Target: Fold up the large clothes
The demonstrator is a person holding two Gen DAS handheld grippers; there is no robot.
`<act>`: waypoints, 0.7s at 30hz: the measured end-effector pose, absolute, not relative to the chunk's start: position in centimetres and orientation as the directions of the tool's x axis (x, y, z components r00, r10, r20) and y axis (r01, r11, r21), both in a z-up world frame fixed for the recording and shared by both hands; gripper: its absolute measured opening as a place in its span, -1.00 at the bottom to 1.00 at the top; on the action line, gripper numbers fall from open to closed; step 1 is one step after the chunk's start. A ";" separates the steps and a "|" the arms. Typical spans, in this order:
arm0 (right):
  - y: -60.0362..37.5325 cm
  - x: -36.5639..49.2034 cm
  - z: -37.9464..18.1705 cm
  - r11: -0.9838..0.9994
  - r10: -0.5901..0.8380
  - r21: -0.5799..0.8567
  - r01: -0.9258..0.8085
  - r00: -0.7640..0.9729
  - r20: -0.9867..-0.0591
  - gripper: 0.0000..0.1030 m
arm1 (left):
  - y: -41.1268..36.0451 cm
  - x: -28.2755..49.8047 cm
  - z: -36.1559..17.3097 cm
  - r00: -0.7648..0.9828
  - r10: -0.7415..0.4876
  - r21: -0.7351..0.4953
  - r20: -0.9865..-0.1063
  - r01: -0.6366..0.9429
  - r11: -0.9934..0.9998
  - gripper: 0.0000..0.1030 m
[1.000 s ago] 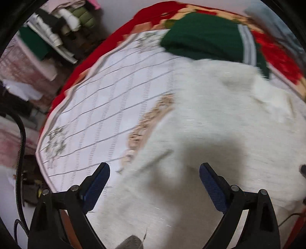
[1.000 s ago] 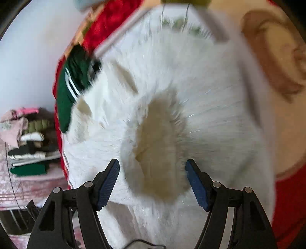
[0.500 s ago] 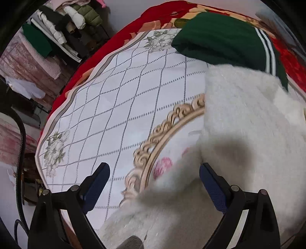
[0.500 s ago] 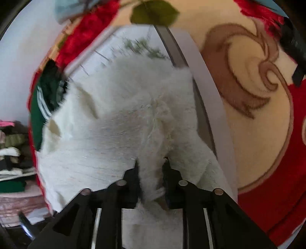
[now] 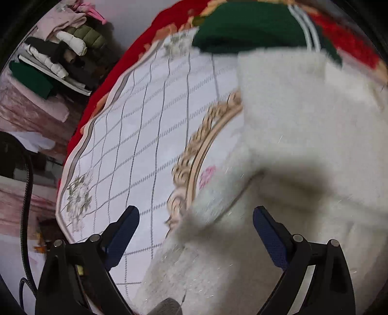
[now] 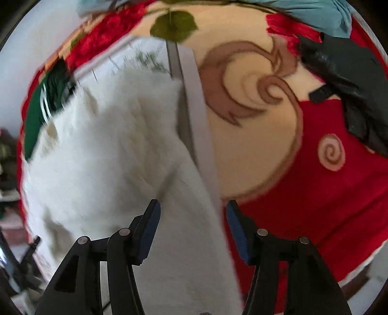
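Red floral blanket [image 6: 303,198] under white quilted sheet [image 5: 145,126]. Fluffy white garment [image 5: 303,126] lies on sheet, green garment [image 5: 249,26] beyond. Left gripper [image 5: 196,227] wide apart, empty, above garment edge. Right gripper [image 6: 192,218] opening, pads clear of fabric.

One fluffy white fleece garment [image 5: 303,145] is seen, and one dark green knitted garment with white stripes [image 5: 252,24]. One black garment [image 6: 351,80] and one pale blue cloth [image 6: 315,12] are counted. Two black grippers with blue pads are counted: left gripper [image 5: 196,232], right gripper [image 6: 193,225].
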State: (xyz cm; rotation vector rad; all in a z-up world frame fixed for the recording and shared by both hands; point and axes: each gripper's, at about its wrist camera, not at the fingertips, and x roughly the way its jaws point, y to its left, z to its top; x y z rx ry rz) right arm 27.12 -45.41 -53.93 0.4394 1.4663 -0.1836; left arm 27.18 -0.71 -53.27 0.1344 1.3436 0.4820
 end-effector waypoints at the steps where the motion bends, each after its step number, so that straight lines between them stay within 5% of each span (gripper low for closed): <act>1: -45.6 27.0 -54.5 0.904 0.156 0.184 0.385 0.102 -0.982 0.13 | -0.3 27.3 -54.0 0.131 0.410 0.365 -0.903 -0.271 0.890 0.86; 13: -44.4 30.5 -59.2 0.945 0.156 0.180 0.273 0.104 -0.982 0.12 | 1.9 32.0 -59.2 0.084 0.553 0.512 -0.829 -0.284 0.811 0.90; 17: -43.6 31.7 -58.9 0.946 0.173 0.200 0.255 0.122 -0.977 -0.36 | 3.6 32.1 -59.2 0.064 0.546 0.492 -0.835 -0.358 0.794 0.92; 21: -42.2 33.0 -58.3 0.939 0.218 0.244 0.241 0.132 -0.967 -0.50 | 5.6 32.5 -59.3 0.053 0.546 0.480 -0.836 -0.412 0.774 0.97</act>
